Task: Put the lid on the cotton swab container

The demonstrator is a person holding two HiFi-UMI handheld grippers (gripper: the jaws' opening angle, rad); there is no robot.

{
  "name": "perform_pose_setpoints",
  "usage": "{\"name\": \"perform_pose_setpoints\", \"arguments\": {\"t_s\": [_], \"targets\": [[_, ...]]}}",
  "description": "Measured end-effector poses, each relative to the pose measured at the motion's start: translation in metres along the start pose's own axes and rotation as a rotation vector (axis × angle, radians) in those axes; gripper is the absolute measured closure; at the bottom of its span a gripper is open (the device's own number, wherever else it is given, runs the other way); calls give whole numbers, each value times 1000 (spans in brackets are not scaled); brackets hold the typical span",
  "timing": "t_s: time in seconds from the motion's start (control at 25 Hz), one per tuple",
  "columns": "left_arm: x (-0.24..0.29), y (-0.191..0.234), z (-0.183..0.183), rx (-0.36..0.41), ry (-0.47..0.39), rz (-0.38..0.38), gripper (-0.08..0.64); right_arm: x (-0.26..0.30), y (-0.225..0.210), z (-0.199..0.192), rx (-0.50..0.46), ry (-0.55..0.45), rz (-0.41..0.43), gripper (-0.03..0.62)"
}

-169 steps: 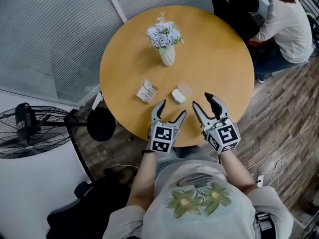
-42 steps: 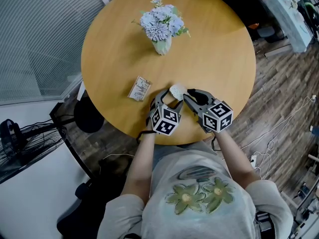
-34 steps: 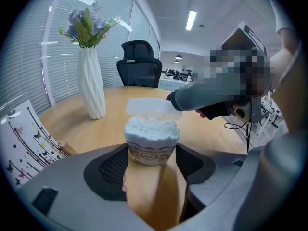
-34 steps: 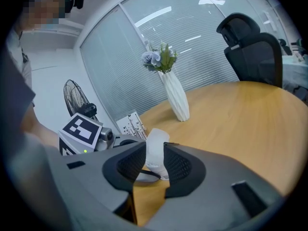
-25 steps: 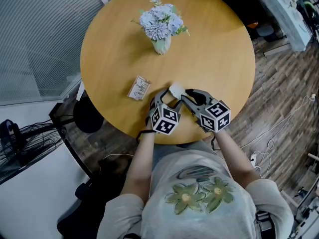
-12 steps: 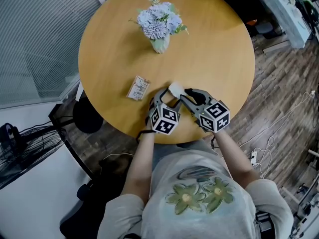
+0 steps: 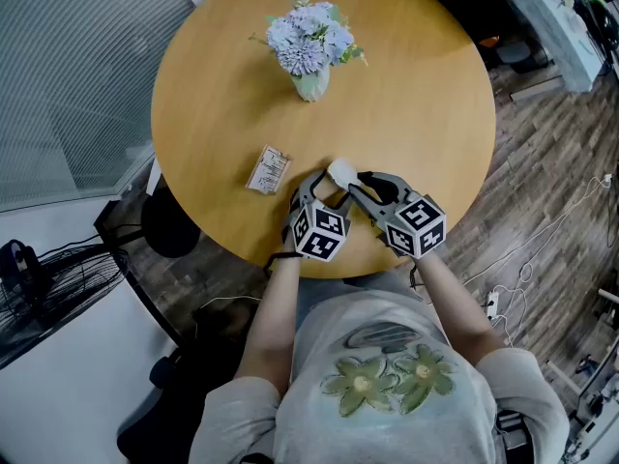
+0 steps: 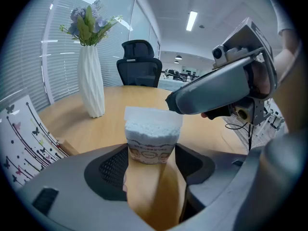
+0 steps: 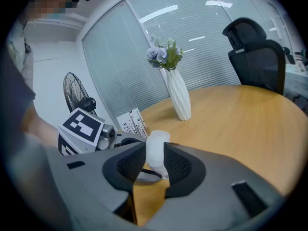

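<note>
**At the near rim of the round bench: lid meeting container**

On the bench [image 7: 426, 95], close to the person's side, stands the cotton swab container [image 8: 150, 146], upright and full of white swabs.

- Left gripper [image 8: 151, 163]: jaws set wide, pads against both sides of the container's lower half, steadying it on the wood.
- Right gripper [image 9: 155, 160]: jaws narrower, closed on the lid [image 8: 153, 114] from the right. One jaw reaches across just above the container's top.
- Lid: translucent, sitting over the mouth of the container. Whether it is pushed fully home cannot be told.

Step in hand, as judged: the capping itself, with the lid lowered onto the mouth and the base held fast. The next move probably calls for a straight downward press with the lid kept level, the left jaws resisting any tip, and then release by the right jaws first.

Edges and room:
- The bench rim runs just behind both grippers, so there is little margin towards the person.
- Printed packet [image 7: 268, 170]: near, on the left, and apart from the container.
- White vase of flowers [image 7: 311, 51]: well apart, on the far side.
- The middle and right of the bench are bare wood, which gives free room to withdraw forward or to the right.
- Off the bench: a fan [image 7: 39, 278] on the floor to the left and an office chair [image 8: 141, 64] beyond the far rim.
</note>
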State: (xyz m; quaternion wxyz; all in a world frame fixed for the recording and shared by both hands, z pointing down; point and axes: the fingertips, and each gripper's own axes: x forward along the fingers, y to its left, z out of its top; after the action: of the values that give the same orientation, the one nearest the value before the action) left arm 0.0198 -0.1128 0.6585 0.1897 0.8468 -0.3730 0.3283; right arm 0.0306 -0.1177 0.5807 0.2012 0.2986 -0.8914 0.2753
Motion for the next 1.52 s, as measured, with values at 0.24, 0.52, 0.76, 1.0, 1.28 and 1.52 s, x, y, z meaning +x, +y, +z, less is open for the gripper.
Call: {"name": "perform_pose_setpoints", "arguments": {"t_s": [0.24,0.52,0.76,1.0,1.28,1.52], "targets": [[1,0,-2,2,4,-2,256,2,2,-1,-1,8,8,474],[1,0,-3,-1,7,-5,264,2,2,-1,22,5,-3,483],[1,-1,-4,0,8,-11,264,4,0,-3,7,25,-30,519],[1,-1,-4,0,7,-13,264,6,-5,-6,-56,74,-94,592],[2,0,-4,2,5,-14,264,8,-4,-8,-129,108,-123,592],[2,0,-4,4,6,-15,264,9,-2,-8,-199,145,-146,592]]}}
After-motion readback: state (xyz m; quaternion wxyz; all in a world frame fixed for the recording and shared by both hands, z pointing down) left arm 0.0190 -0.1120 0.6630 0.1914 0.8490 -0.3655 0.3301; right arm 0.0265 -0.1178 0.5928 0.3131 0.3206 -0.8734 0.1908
